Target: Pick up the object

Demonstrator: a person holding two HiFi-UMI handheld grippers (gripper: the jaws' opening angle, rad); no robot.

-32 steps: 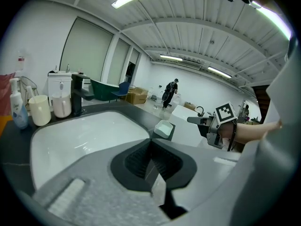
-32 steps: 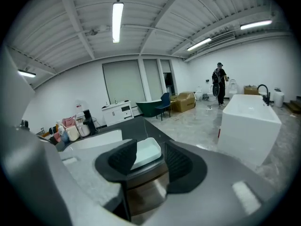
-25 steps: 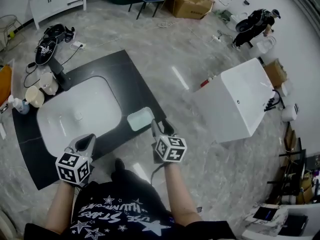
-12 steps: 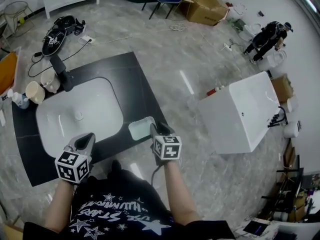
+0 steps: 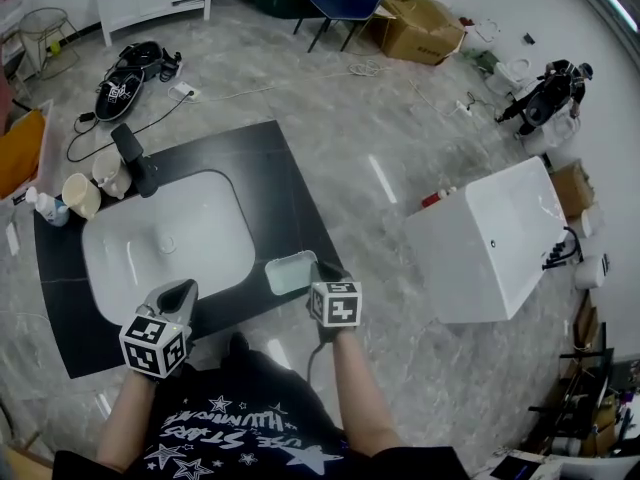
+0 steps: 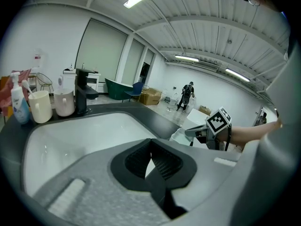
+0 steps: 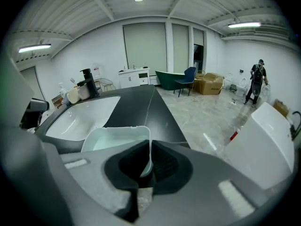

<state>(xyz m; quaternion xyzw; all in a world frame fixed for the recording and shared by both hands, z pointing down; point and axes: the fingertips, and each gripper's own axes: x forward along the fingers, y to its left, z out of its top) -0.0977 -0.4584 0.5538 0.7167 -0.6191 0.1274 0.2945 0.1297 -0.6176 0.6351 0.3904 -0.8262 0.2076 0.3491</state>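
A glossy black counter (image 5: pixel 270 168) holds a smooth white sink (image 5: pixel 170 238). With the forearm outstretched, the right gripper (image 5: pixel 319 270) is closing ribbed pads on the thin side wall of the pale rectangular plastic tray (image 5: pixel 288 271) at the counter's near edge. The left gripper (image 5: pixel 178 293) hovers beside the sink, jaws together and empty.

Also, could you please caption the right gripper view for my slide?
Right gripper closing its jaws on one wall of the pale tray beside the sink.

Tray (image 5: pixel 291 271) on countertop (image 5: pixel 280 183), right of basin (image 5: pixel 165 243); cups (image 5: pixel 80 195) and tap (image 5: pixel 135 161) behind basin.
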